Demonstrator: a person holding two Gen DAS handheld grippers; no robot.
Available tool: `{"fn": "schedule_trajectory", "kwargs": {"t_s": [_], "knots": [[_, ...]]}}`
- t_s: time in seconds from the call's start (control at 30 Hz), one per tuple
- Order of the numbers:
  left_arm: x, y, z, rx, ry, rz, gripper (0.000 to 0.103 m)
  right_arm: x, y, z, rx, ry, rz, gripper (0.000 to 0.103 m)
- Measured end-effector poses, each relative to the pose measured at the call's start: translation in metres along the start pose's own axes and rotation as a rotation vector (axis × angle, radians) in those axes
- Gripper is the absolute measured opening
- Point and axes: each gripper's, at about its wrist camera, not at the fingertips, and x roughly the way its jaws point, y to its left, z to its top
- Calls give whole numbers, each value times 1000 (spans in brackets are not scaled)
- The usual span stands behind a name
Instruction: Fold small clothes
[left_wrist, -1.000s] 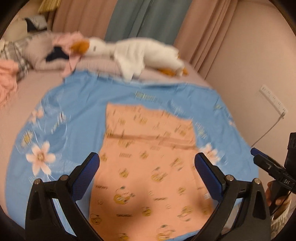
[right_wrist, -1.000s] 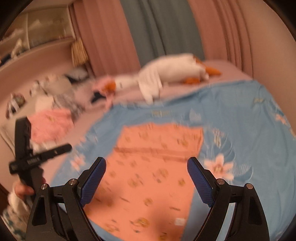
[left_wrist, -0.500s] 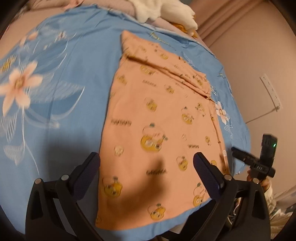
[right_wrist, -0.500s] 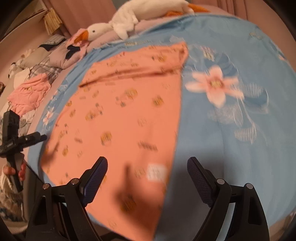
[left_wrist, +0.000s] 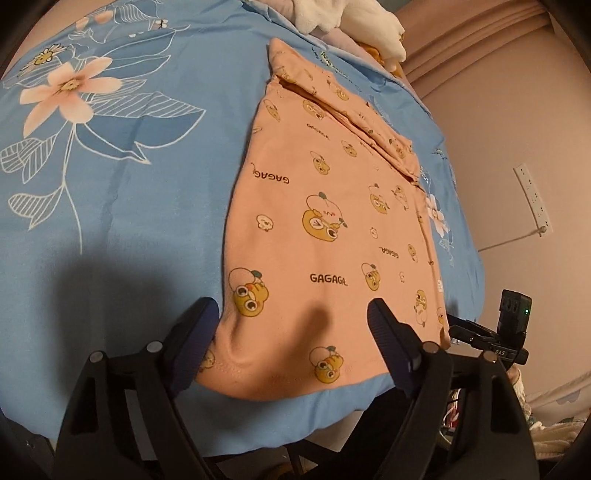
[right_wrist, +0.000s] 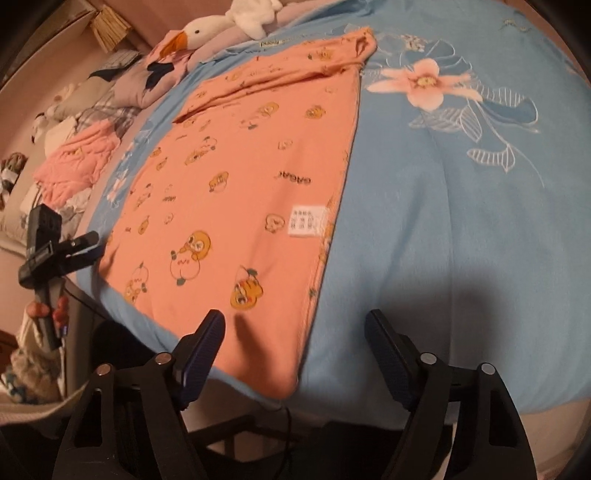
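Observation:
A small peach garment (left_wrist: 332, 206) printed with yellow cartoon animals lies flat on a blue floral sheet (left_wrist: 122, 192), its far end folded over in a band. Its near hem reaches the bed's front edge. My left gripper (left_wrist: 295, 332) is open, low over the hem's left corner, one finger at each side. In the right wrist view the same garment (right_wrist: 236, 177) shows a white label near its right edge. My right gripper (right_wrist: 295, 347) is open over the hem's right corner. Each gripper also shows at the edge of the other's view.
A white goose plush (right_wrist: 221, 22) lies at the far end of the bed. A pile of pink and plaid clothes (right_wrist: 77, 162) sits at the far left. A wall with a power strip (left_wrist: 533, 201) stands at the right. The bed edge drops off just below the grippers.
Both grippers have dropped and moved in toward the garment's near hem, so the cloth now fills more of each view. Both stay open.

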Motion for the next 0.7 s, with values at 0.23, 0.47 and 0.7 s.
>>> {"fn": "schedule_trajectory", "kwargs": {"t_s": [0.23,0.47,0.7], "knots": [[-15,9,-3,4,-10,51,83,9,17,-5,-44,52,37,74],[4,-1,-3,15,50,-57,83,15,13,4,-16,51,82,60],[9,-8,-7,-21,44,-81,6,20,13,9,1,41,103,9]]}}
